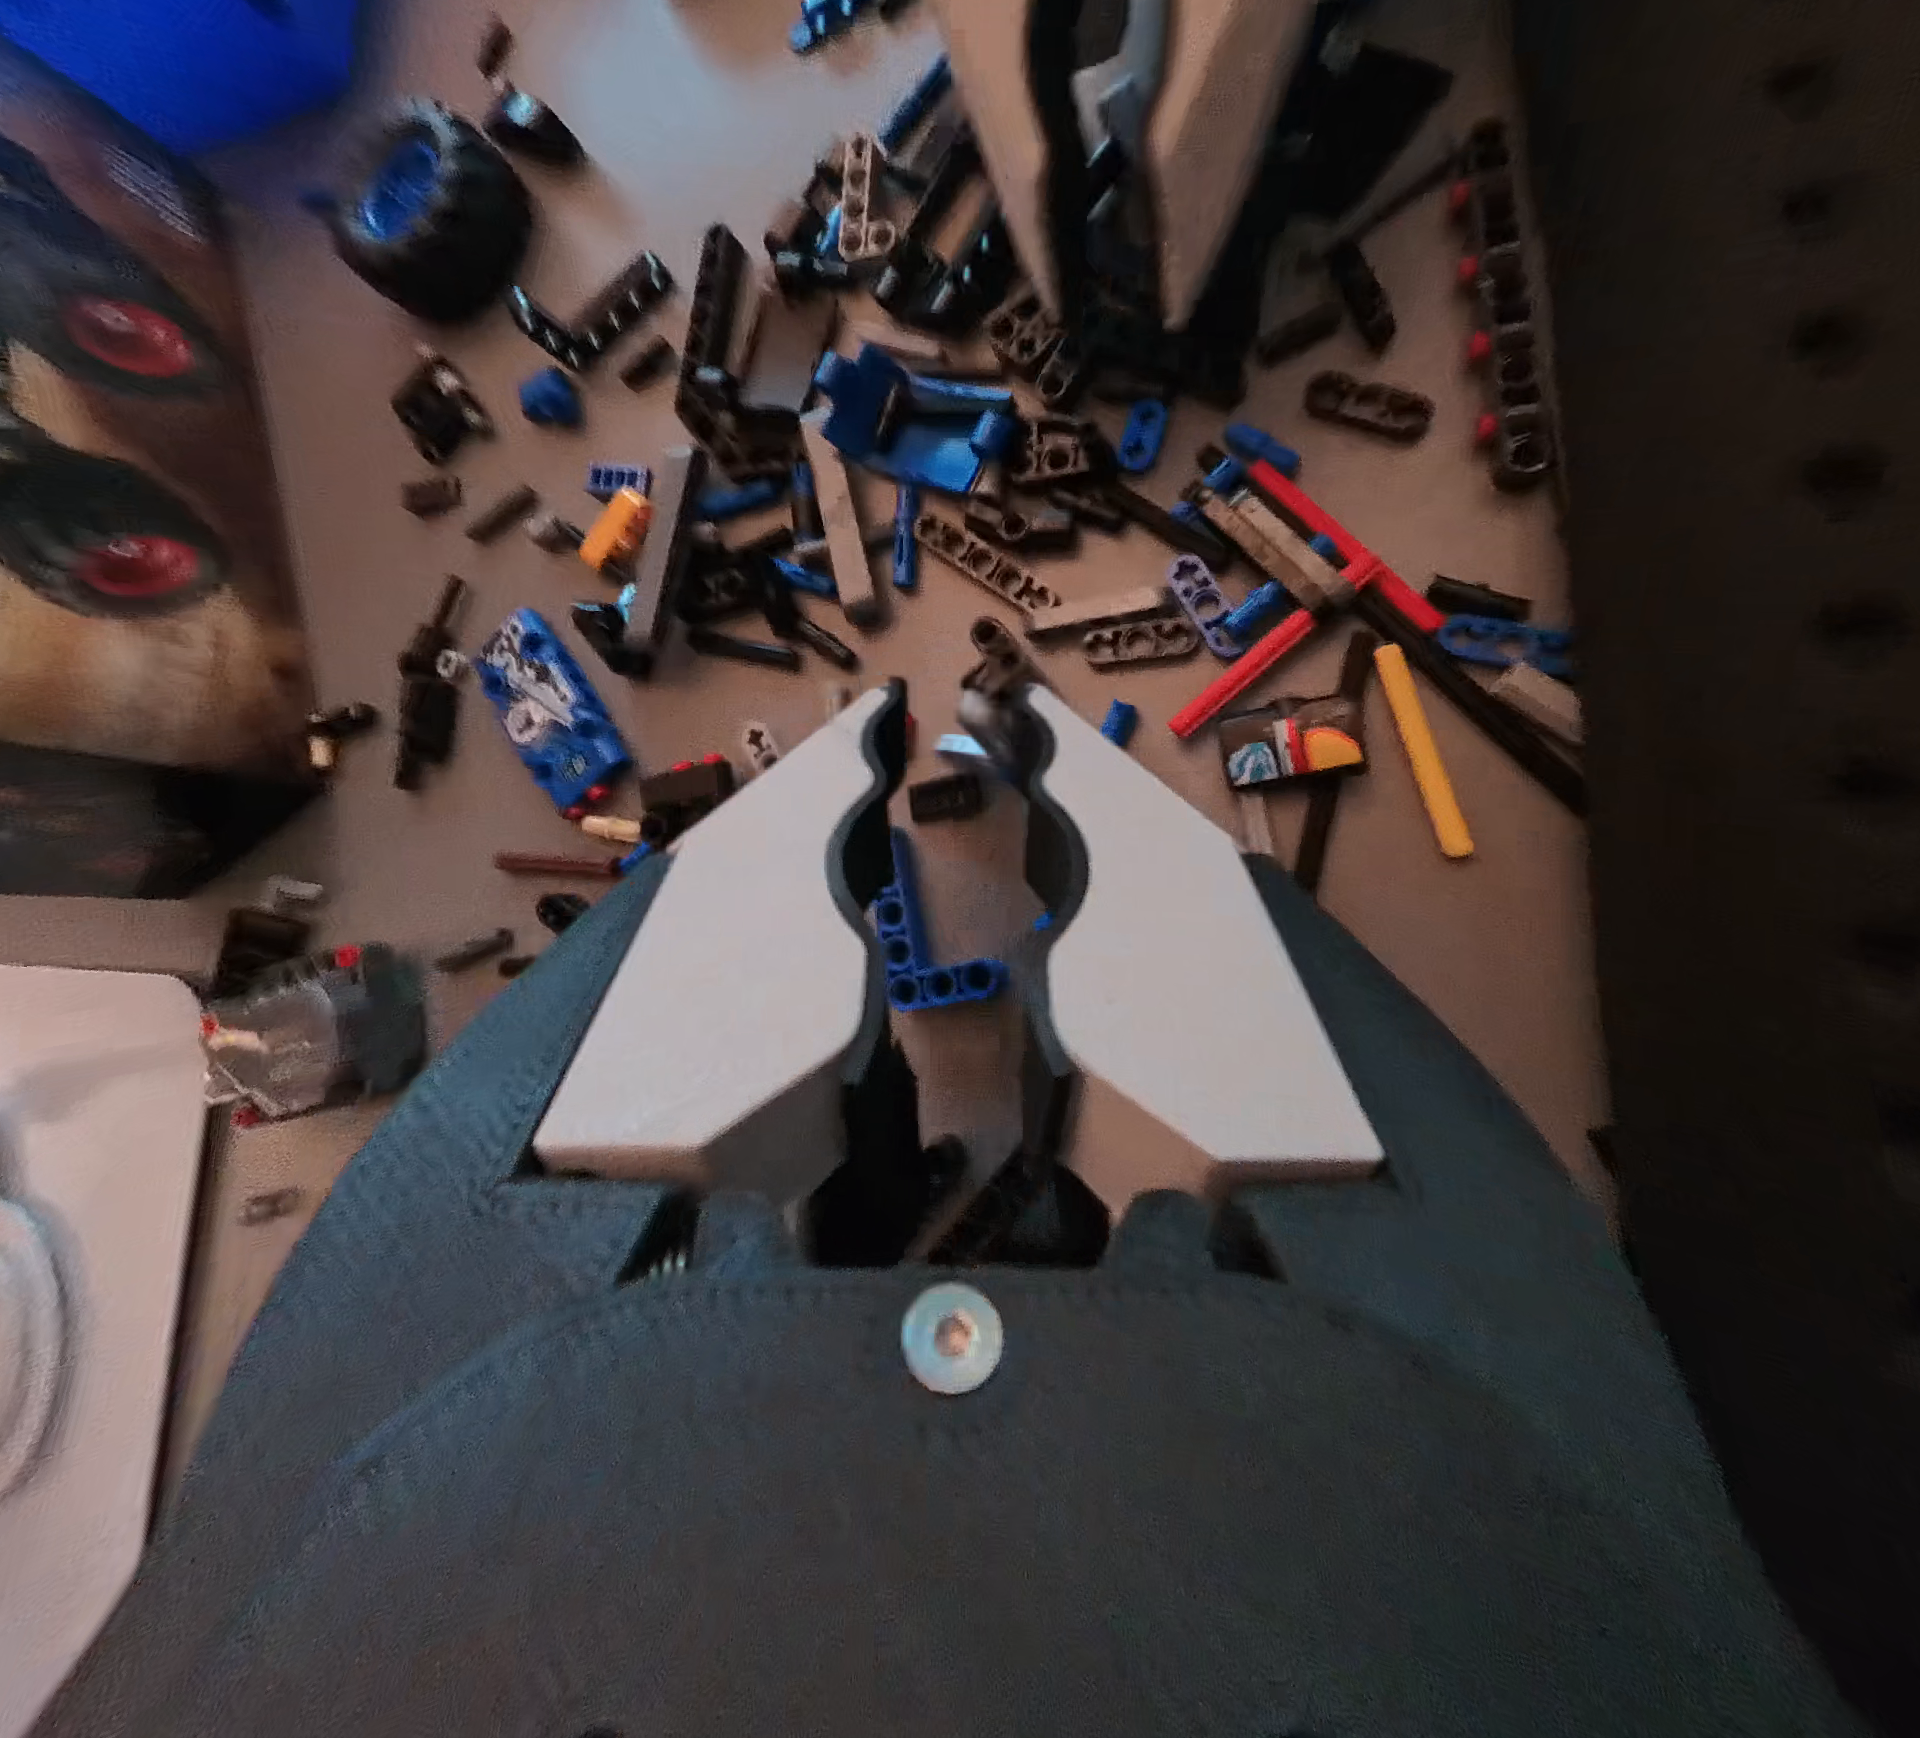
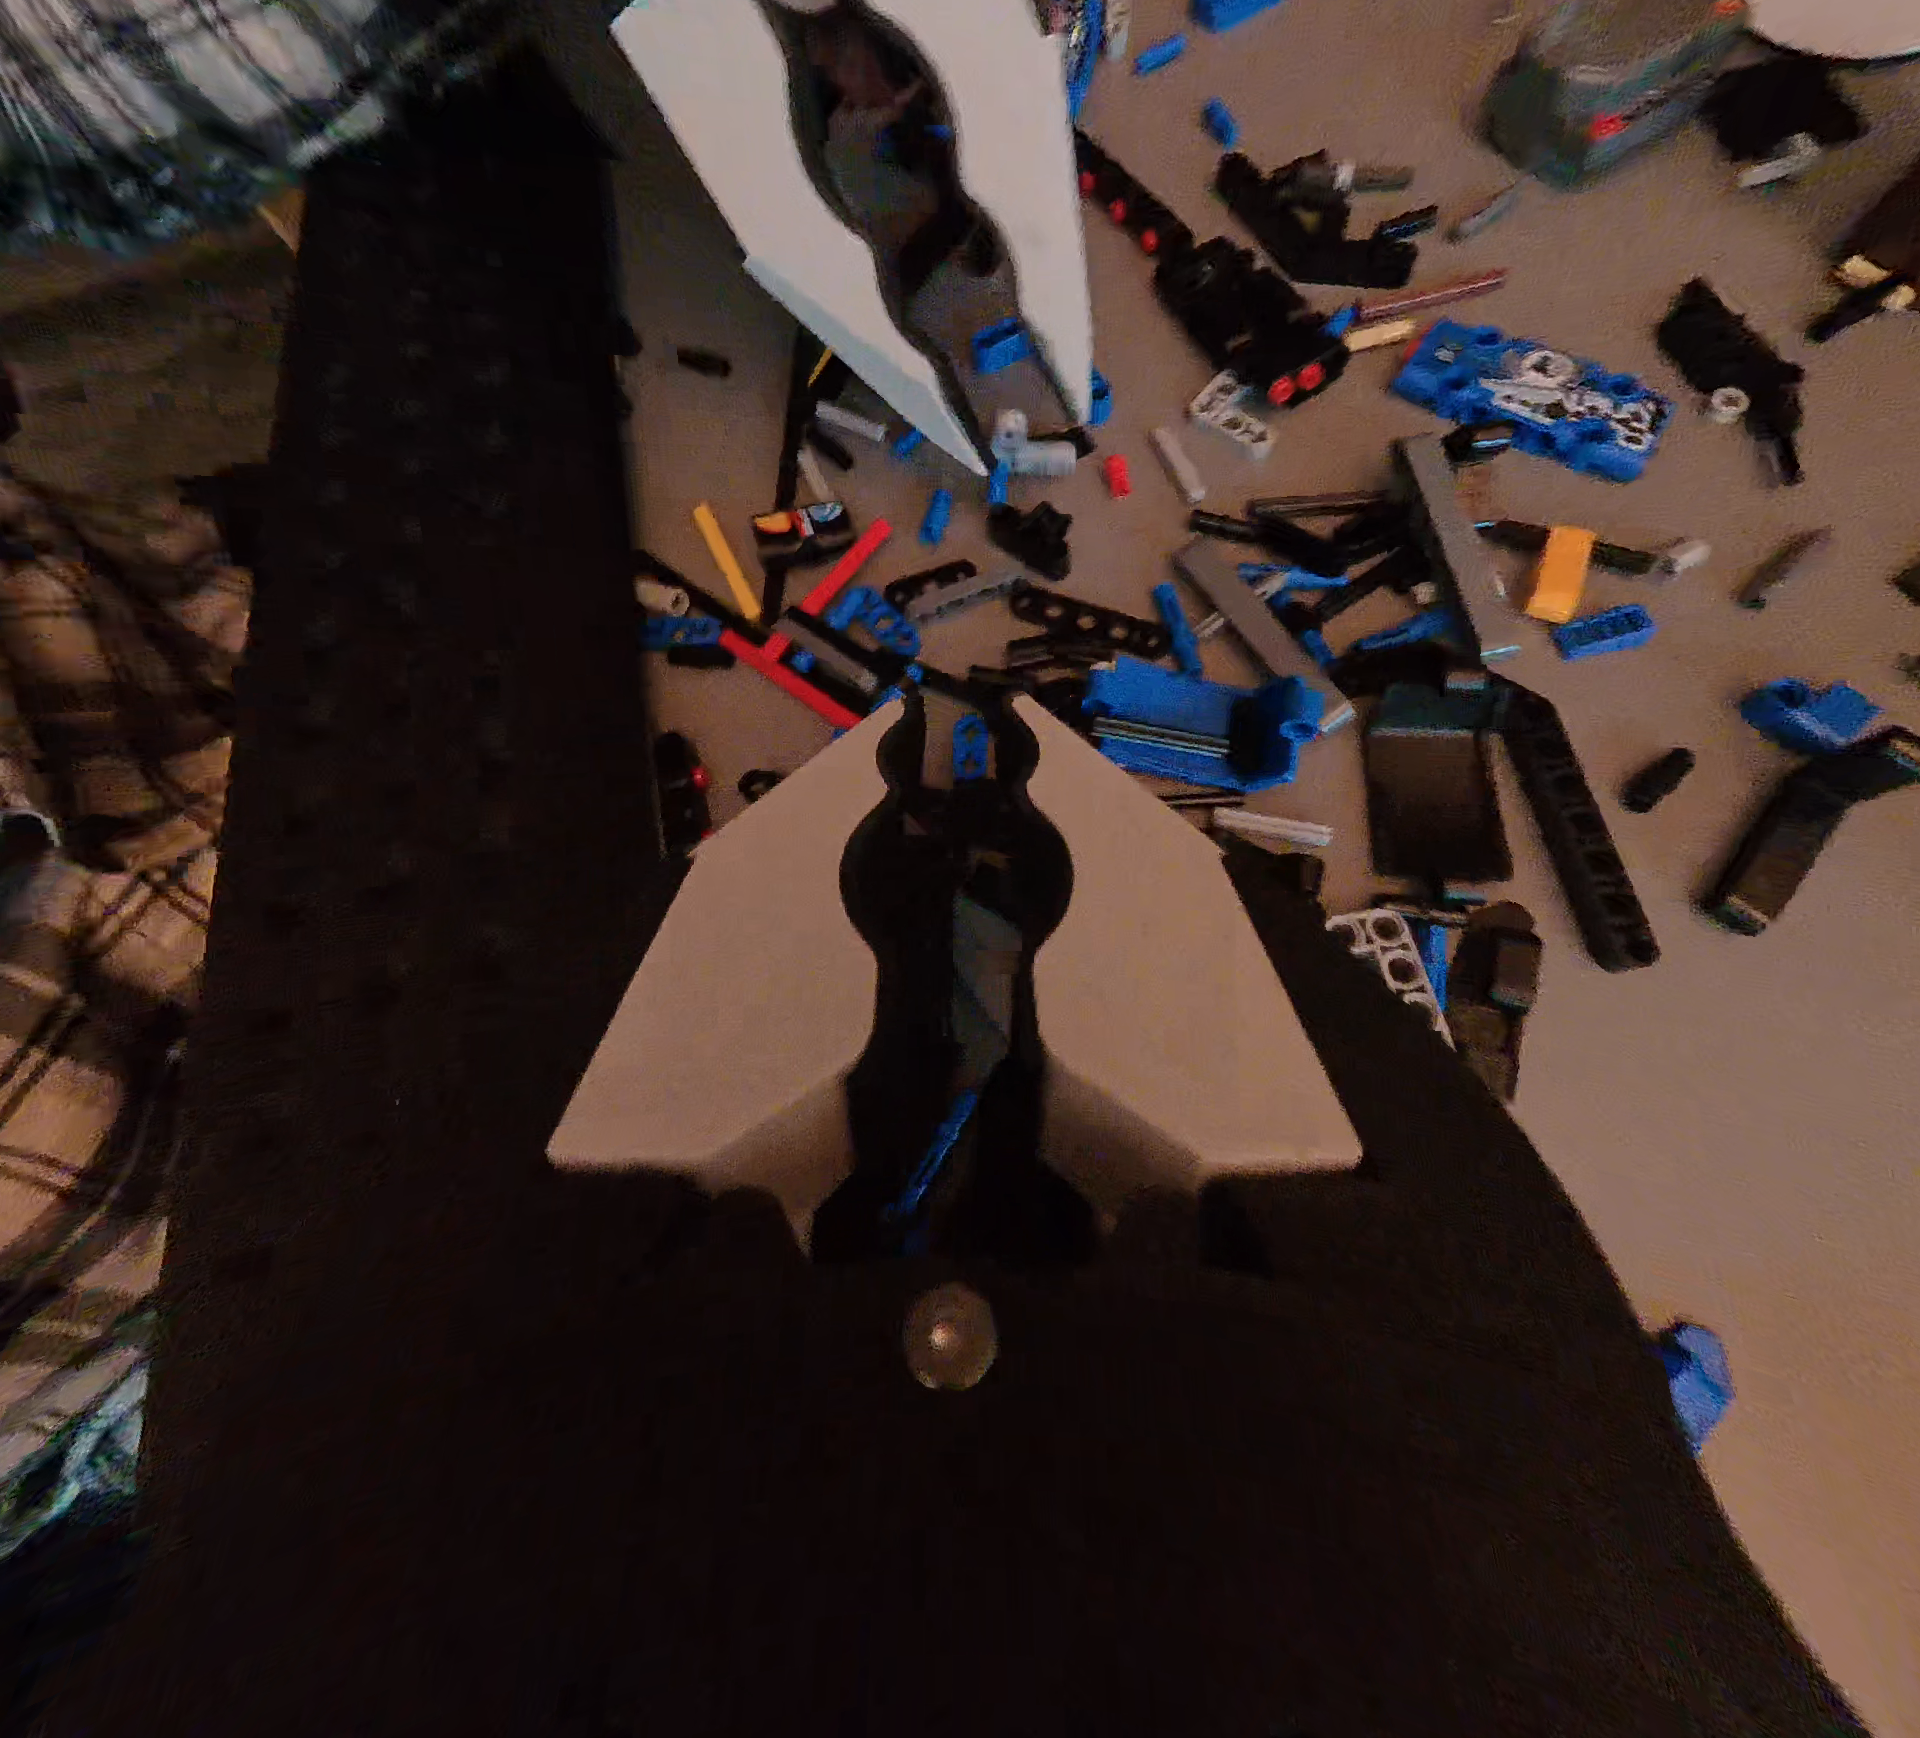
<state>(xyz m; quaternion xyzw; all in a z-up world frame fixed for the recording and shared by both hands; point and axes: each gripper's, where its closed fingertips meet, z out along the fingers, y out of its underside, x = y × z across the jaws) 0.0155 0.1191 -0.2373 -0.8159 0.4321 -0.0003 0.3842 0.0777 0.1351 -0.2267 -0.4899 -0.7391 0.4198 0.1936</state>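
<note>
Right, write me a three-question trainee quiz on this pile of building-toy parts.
1. True or false: a blue L-shaped beam shows on the floor between the fingers of the left hand-held gripper.
2. The hub of the loose black wheel is: A red, B blue, C yellow.
3. Which small part sits between the left hand-held gripper's fingertips?
Key: 1 true; 2 B; 3 the light grey connector.
</note>
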